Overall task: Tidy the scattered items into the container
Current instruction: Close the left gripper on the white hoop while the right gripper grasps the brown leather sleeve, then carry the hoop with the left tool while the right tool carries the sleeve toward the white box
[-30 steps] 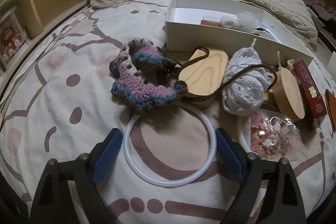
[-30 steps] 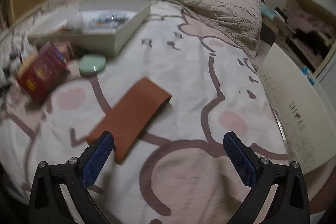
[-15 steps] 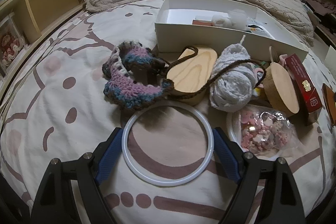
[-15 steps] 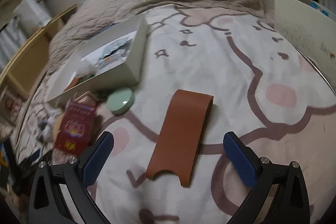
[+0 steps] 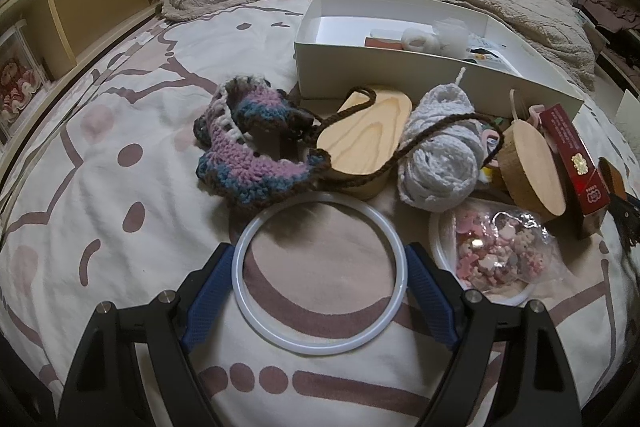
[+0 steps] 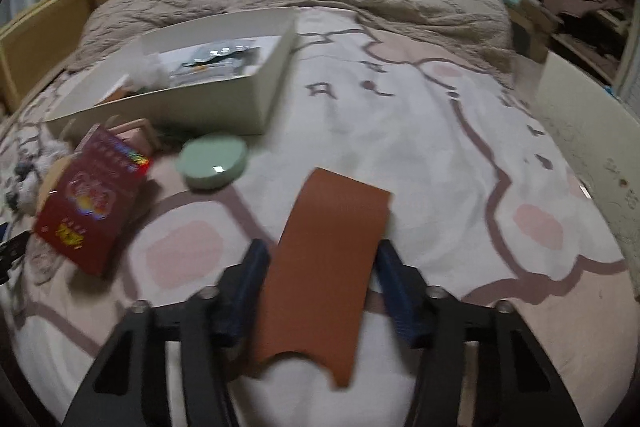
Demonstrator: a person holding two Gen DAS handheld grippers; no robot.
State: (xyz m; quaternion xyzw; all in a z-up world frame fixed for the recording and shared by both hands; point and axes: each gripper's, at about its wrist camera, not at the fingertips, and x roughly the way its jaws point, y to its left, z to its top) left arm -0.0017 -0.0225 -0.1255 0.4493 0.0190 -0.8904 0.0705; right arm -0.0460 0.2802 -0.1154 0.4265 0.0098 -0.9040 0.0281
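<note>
Right gripper (image 6: 320, 279) is closing around a flat brown leather sleeve (image 6: 324, 263); left gripper (image 5: 320, 291) clasps a white plastic ring (image 5: 320, 269); white cardboard box (image 5: 420, 63) holds few items, most remain scattered

bed (image 6: 440, 155) | on it: white box (image 5: 400, 83), hoop (image 5: 320, 343), brown case (image 6: 328, 267)

Both tools share one build. The left gripper (image 5: 320, 291) has matte black angular arms with cut-out slots, a silver screw head at each joint, and ribbed blue pads (image 5: 208, 291) on the inner faces. The right gripper (image 6: 318, 287) looks the same; blur leaves its pad ribbing probable rather than certain.
</note>
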